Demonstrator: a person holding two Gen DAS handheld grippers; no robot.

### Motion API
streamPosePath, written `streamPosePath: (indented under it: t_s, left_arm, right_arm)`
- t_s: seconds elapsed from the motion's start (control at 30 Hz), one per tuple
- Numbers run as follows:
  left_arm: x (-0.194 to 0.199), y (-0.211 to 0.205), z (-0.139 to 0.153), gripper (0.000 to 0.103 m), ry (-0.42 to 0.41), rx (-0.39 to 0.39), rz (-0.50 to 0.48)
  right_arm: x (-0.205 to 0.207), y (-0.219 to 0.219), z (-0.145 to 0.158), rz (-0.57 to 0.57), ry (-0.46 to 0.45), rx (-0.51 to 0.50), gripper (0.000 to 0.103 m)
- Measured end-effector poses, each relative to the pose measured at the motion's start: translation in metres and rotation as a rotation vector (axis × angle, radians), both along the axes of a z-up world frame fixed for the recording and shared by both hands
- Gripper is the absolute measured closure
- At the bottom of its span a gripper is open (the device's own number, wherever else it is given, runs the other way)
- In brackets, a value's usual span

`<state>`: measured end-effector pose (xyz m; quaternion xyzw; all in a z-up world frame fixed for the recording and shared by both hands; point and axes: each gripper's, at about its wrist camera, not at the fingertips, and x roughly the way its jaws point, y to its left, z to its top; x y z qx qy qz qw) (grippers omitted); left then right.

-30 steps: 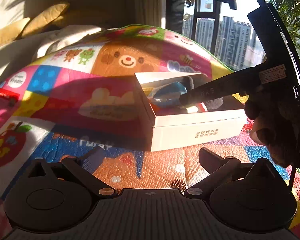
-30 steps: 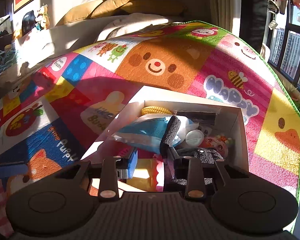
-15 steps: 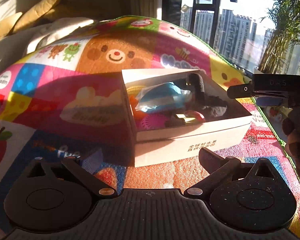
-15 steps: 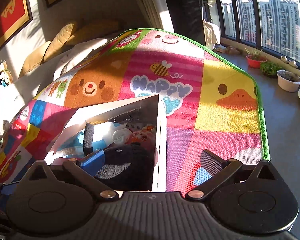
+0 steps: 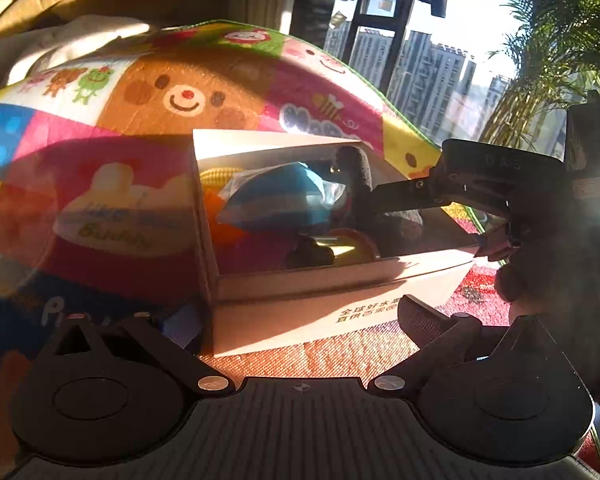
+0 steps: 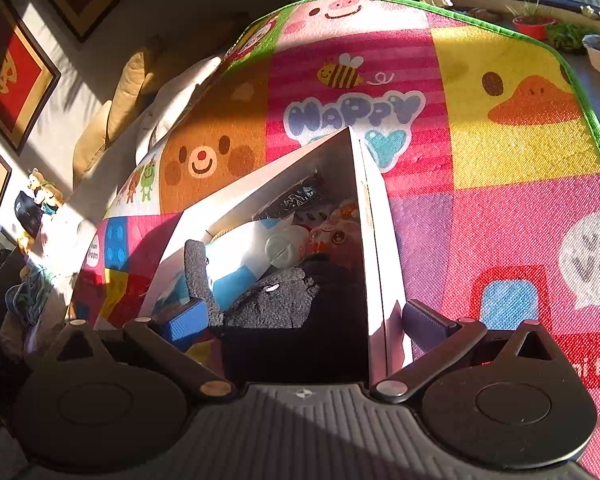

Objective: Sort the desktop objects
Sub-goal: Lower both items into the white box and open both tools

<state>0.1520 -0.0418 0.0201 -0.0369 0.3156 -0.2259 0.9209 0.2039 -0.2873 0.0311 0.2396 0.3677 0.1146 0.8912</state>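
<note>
Box [image 5: 332,312], white card with an open top, stands on the cartoon play mat [image 5: 148,92] and serves as the reference for all positions. Left of the box, the mat lies in shadow. Inside the box, at its left end, sits a yellow corn cob [image 5: 220,176]; beside that lies a blue-and-white pouch [image 5: 276,196]; right of the pouch a dark fuzzy item [image 6: 276,296] fills the right end, one limb of it standing upright.

Left gripper [image 5: 300,316] hovers just before the box's near left corner, jaws spread, nothing between them; its left finger is outside the box's left wall.

Right gripper [image 6: 304,320] is at the box's right end, jaws spread to full width after having just opened. Its left finger [image 6: 184,320] is inside the box, its right finger [image 6: 424,324] outside, so the right wall stands between them. Contact with the wall cannot be determined.
</note>
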Motion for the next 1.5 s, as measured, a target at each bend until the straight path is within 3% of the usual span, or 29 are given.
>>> streamPosePath:
  t_s: [0.2,0.47,0.6,0.7,0.87,0.93,1.1,1.17,1.23,1.27,1.5]
  left_arm:
    - [-0.007,0.025,0.001,0.000,-0.024,0.018,0.021]
    - [-0.011,0.072,0.001,0.000,-0.028,0.018,0.149]
    - [-0.021,0.082,0.002,0.000,-0.009,-0.020,0.148]
    - [-0.033,0.084,0.001,0.000,0.001,-0.006,0.166]
    - [-0.058,0.091,0.004,0.000,-0.009,0.023,0.208]
    - [-0.070,0.095,0.005,0.000,-0.025,0.028,0.225]
    - [-0.085,0.104,0.001,0.000,-0.057,0.026,0.288]
    - [-0.084,0.105,-0.002,0.000,-0.056,0.009,0.293]
    - [-0.084,0.105,-0.005,0.000,-0.058,0.005,0.292]
    - [-0.083,0.105,-0.007,0.000,-0.061,0.002,0.293]
    - [-0.083,0.110,-0.012,0.000,-0.053,-0.051,0.274]
  right_arm:
    - [0.007,0.031,0.002,0.022,0.019,-0.032,0.000]
    - [0.009,0.107,0.003,0.141,-0.039,-0.171,0.000]
    - [0.013,0.110,0.005,0.139,-0.017,-0.174,0.000]
    - [0.019,0.114,0.006,0.100,0.000,-0.272,0.000]
    - [0.026,0.126,0.009,0.118,0.015,-0.332,0.000]
    - [0.018,0.131,0.019,0.119,-0.030,-0.380,0.000]
    - [-0.014,0.144,0.052,0.095,-0.260,-0.502,0.000]
    - [-0.021,0.154,0.059,0.121,-0.333,-0.524,0.010]
    - [-0.019,0.167,0.059,0.173,-0.333,-0.558,0.060]
    - [-0.015,0.172,0.057,0.190,-0.314,-0.552,0.067]
    - [0.027,0.192,0.037,0.231,-0.174,-0.426,0.068]
